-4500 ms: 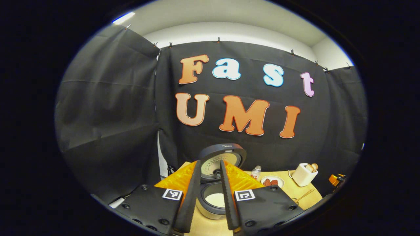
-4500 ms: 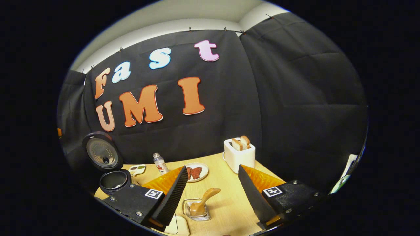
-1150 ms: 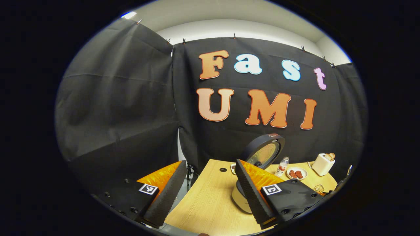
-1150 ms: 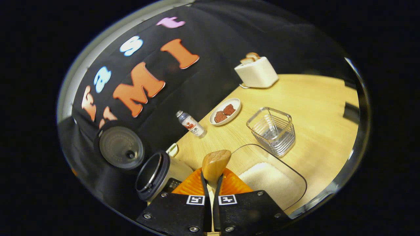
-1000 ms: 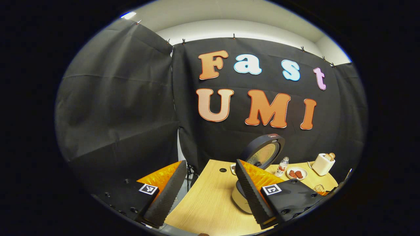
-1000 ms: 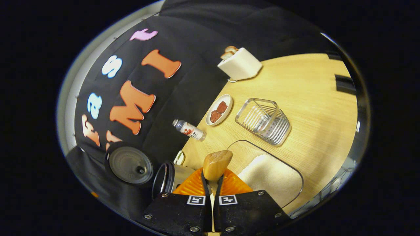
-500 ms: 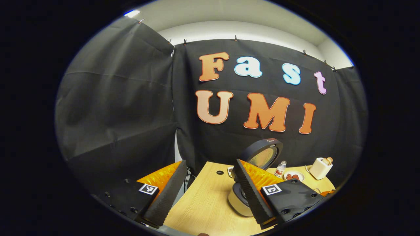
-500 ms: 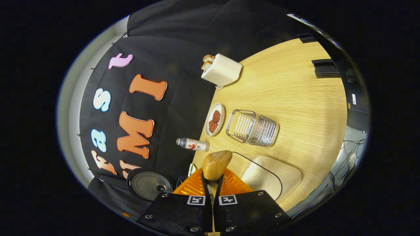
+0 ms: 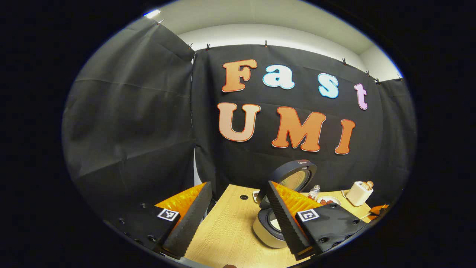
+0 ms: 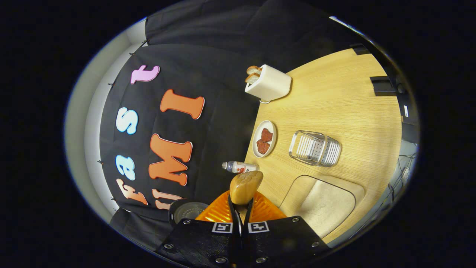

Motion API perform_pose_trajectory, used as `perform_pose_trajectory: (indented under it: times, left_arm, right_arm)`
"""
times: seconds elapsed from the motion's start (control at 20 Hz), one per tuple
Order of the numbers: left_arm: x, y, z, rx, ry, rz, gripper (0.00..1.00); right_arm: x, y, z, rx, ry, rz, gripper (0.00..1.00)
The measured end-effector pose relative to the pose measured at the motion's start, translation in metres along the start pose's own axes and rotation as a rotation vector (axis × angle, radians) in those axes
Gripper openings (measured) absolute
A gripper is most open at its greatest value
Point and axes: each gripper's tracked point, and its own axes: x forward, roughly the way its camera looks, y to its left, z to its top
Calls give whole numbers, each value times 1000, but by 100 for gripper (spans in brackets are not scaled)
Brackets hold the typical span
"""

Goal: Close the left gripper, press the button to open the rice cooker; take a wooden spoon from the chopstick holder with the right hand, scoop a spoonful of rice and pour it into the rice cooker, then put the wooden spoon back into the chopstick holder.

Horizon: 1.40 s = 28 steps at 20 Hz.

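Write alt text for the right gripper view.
The right claw is shut on a tan wooden spoon, the view rolled sideways over a light wooden table. On the table stand a clear tray of white rice, a wire chopstick holder, a white plate of red pieces and a white toaster.

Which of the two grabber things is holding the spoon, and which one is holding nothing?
The right hand-held gripper holds the wooden spoon, its fingers shut on the handle. The left hand-held gripper holds nothing; its fingers are spread wide apart.
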Motion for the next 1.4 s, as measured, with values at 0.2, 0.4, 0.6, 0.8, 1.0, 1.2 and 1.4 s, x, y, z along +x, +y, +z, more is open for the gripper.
perform_pose_trajectory:
  times: [0.2, 0.4, 0.6, 0.8, 1.0, 1.2, 1.4]
  left_arm:
    - [4, -2, 1, -1, -1, -7, 100]
    - [5, -3, 3, -4, -3, -12, 100]
    - [8, -8, 1, 9, 3, -22, 100]
    - [11, -11, 1, 17, 5, -36, 100]
    - [15, -8, 1, 27, 8, -33, 100]
    - [21, -4, 2, 12, 9, -30, 100]
    - [25, -3, 5, 8, 2, -29, 100]
  right_arm:
    - [15, 51, -3, -23, 13, 66, 1]
    - [36, 95, -17, -66, 31, 119, 1]
    - [61, 129, -42, -109, 67, 139, 1]
    - [80, 155, -67, -193, 89, 154, 1]
    - [94, 165, -80, -317, 76, 143, 1]
    - [103, 173, -89, -400, 66, 140, 1]
    - [107, 176, -92, -450, 62, 129, 1]
